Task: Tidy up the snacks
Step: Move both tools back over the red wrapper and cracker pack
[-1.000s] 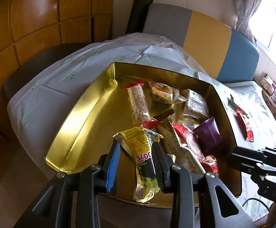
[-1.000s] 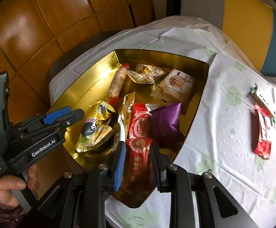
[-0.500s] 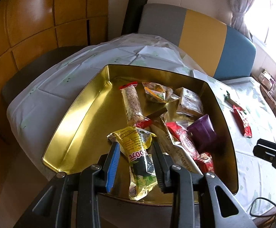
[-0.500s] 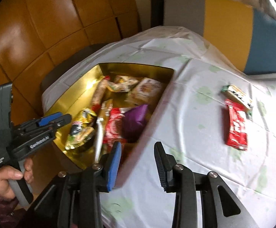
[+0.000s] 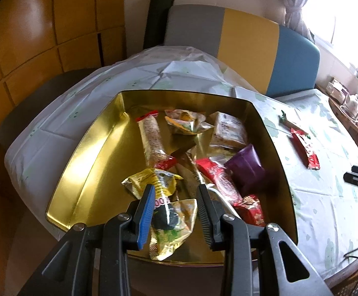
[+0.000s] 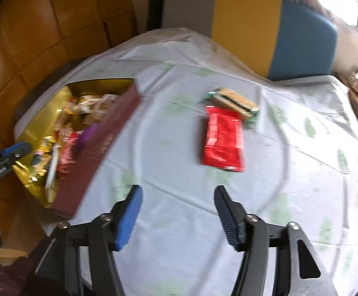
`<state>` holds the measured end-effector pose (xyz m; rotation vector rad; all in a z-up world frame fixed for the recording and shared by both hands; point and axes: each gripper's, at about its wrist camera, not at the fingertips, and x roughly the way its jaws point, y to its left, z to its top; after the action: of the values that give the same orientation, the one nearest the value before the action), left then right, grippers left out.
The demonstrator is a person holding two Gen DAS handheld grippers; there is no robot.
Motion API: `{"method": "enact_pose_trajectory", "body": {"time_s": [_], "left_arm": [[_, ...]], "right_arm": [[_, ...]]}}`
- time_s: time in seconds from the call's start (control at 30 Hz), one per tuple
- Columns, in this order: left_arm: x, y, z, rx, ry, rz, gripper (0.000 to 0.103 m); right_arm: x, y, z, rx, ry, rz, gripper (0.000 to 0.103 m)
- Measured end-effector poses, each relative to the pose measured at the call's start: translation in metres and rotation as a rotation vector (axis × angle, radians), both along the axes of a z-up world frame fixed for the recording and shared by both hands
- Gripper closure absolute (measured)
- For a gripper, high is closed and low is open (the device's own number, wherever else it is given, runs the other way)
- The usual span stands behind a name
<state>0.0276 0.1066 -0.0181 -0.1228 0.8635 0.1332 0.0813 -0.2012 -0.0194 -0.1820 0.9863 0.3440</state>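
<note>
My left hand-held gripper (image 5: 175,206) hangs released over the near end of the gold tin (image 5: 85,162), its fingers spread to either side of the yellow snack packet (image 5: 165,212), which lies on the tin floor. Whether a finger touches the wrapper I cannot tell from this angle. In that same view, the long cereal bar (image 5: 151,139) runs toward 12 o'clock from the packet, the purple pouch (image 5: 247,170) sits at about 2 o'clock, and a red wrapped snack (image 5: 218,176) lies between them.

My right hand-held gripper (image 6: 177,208) is out over the cloth-covered surface (image 6: 290,185), fingers wide apart and grasping nothing. The red packet (image 6: 223,139) lies flat on the cloth at 12 o'clock from it, well outside the tin, with the green-ended wafer bar (image 6: 233,102) just beyond, apparently touching its far edge; this view is blurred. The tin sits off at 10 o'clock, with the left hand-held gripper visible at its near corner.
</note>
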Motion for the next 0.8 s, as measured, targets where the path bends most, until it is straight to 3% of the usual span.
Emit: {"method": "enact_pose_trajectory", "body": {"time_s": [0.3, 0.4, 0.5, 0.6, 0.7, 0.8], "left_arm": [[0.019, -0.038, 0.020, 0.018, -0.016, -0.115, 0.068], [0.032, -0.066, 0.031, 0.023, -0.025, -0.196, 0.068], [0.045, -0.098, 0.038, 0.011, -0.025, -0.281, 0.068], [0.068, -0.134, 0.042, -0.035, 0.004, -0.357, 0.067], [0.087, -0.166, 0.039, -0.059, 0.024, -0.408, 0.049], [0.118, -0.206, 0.022, -0.072, 0.084, -0.452, 0.046]], "right_arm": [[0.037, -0.096, -0.004, -0.111, -0.013, -0.204, 0.022], [0.046, -0.142, -0.016, -0.049, 0.013, -0.360, 0.022], [0.051, -0.172, -0.027, 0.017, 0.100, -0.507, 0.022], [0.053, -0.180, -0.023, 0.054, 0.088, -0.542, 0.022], [0.052, -0.178, -0.020, 0.066, 0.083, -0.544, 0.021], [0.053, -0.174, -0.016, 0.067, 0.069, -0.533, 0.020]]}}
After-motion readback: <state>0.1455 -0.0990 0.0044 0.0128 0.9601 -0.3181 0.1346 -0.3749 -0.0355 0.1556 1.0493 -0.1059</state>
